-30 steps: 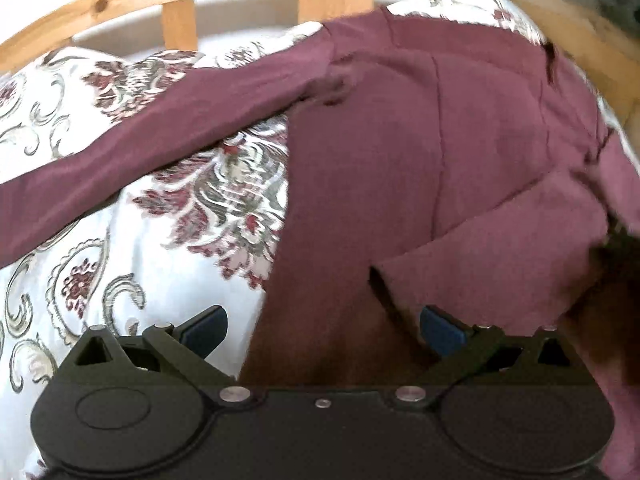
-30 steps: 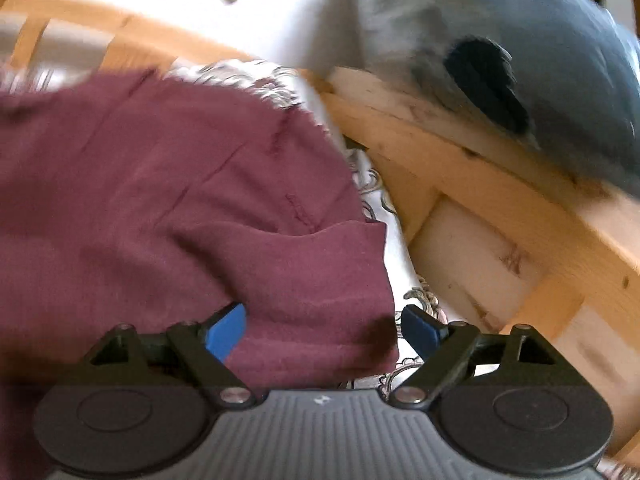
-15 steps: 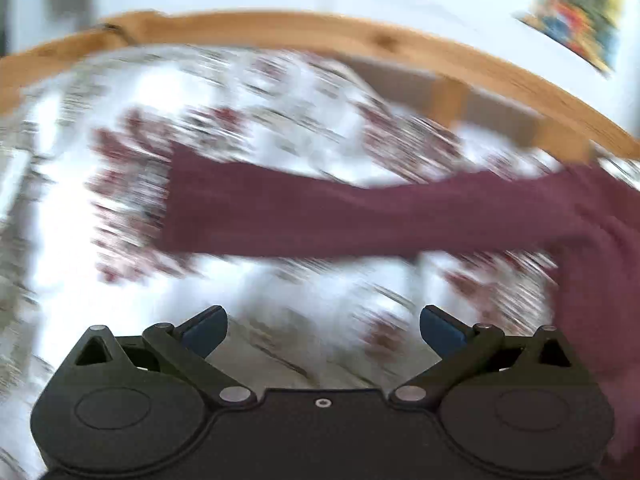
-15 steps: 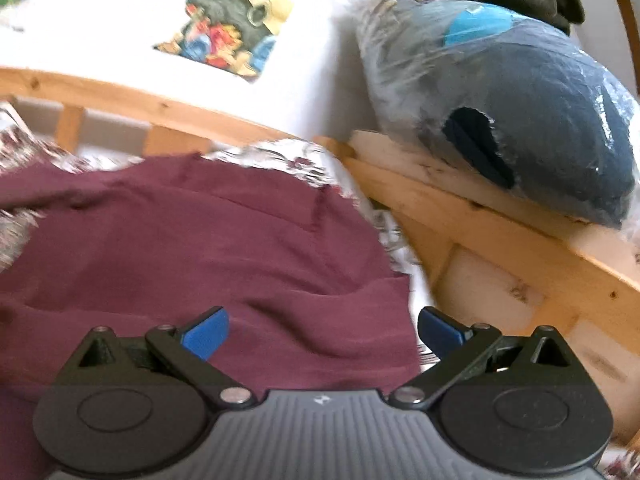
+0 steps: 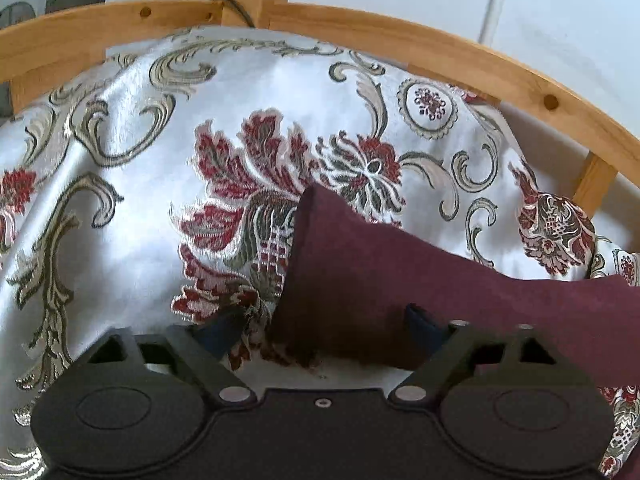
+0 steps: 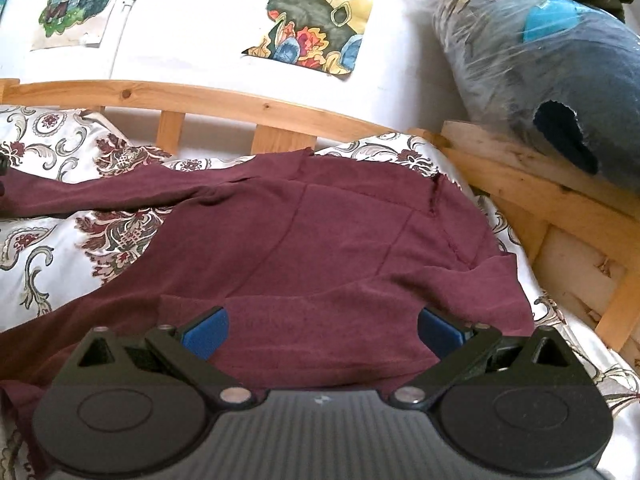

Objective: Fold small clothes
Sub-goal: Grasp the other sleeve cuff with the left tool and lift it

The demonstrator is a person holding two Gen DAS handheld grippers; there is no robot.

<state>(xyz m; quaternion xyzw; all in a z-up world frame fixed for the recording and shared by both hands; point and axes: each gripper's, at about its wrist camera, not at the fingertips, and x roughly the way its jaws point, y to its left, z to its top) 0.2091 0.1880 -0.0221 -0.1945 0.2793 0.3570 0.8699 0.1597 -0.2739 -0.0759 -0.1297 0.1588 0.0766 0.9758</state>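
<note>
Here the floral bedspread point(image 5: 120, 208) fills nearly all the ground ahead of both tools, hemmed by the wooden bed frame point(image 5: 400, 50) curving across the far side. On it, directly ahead of the right gripper point(image 6: 322, 330), lies the maroon top point(image 6: 320, 240), spread mostly flat with its body creased; a fold of it sits just beyond the blue pads, and one long arm of cloth runs away to that tool's far left. The right gripper tilts slightly downward over the cloth, jaws spread wide, nothing between the pads that they press on. To its upper right a plastic-wrapped bundle point(image 6: 560, 80) rests on a wooden ledge, holding dark blue fabric that shows through a tear in the wrap.

The left gripper point(image 5: 316, 326) points more steeply down at the bedspread. The sleeve point(image 5: 380, 264) comes in from its right, and the cuff end lies between the fingers. Its jaws have just been closing, yet a gap remains on the left side, so the pads do not pinch the sleeve.
</note>
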